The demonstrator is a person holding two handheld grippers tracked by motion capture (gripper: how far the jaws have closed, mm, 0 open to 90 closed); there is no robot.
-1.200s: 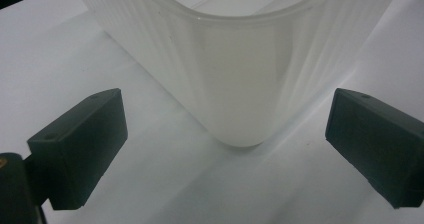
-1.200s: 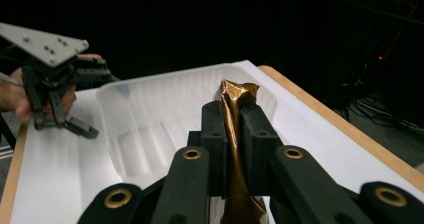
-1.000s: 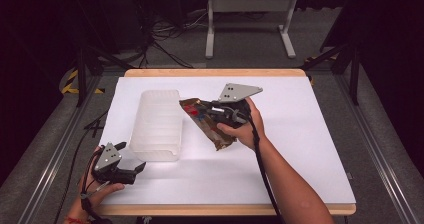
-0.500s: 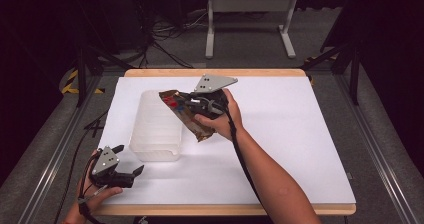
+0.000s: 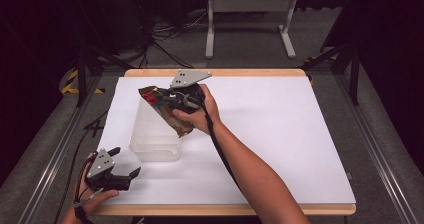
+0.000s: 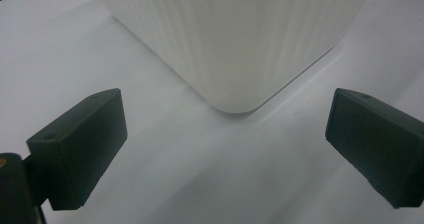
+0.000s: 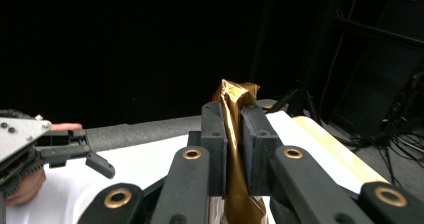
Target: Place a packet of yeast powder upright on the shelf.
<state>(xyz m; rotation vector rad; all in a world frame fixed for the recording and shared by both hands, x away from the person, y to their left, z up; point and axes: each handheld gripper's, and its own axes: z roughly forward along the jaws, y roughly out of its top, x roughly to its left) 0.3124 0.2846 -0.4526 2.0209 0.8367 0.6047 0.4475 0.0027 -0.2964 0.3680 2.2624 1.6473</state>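
Observation:
A translucent ribbed plastic bin (image 5: pixel 152 131) stands left of the table's middle; its rounded corner (image 6: pixel 235 49) faces the left gripper view. My right gripper (image 5: pixel 167 100) is shut on a brown-gold snack bag (image 5: pixel 172 115), held tilted over the bin's far end. In the right gripper view the gold bag (image 7: pixel 235 149) is pinched upright between the black pads (image 7: pixel 214 144). My left gripper (image 5: pixel 127 176) rests open near the front left corner of the table, a little short of the bin, with nothing between its fingers (image 6: pixel 80 144).
The white tabletop (image 5: pixel 280 134) spreads wide to the right of the bin. A metal stand (image 5: pixel 250 14) and cables lie on the floor beyond the far edge. The left gripper (image 7: pixel 60 151) appears at the left of the right gripper view.
My right gripper has carried the bag leftward, from beside the bin to above its far end. The left gripper has slid slightly toward the front left corner.

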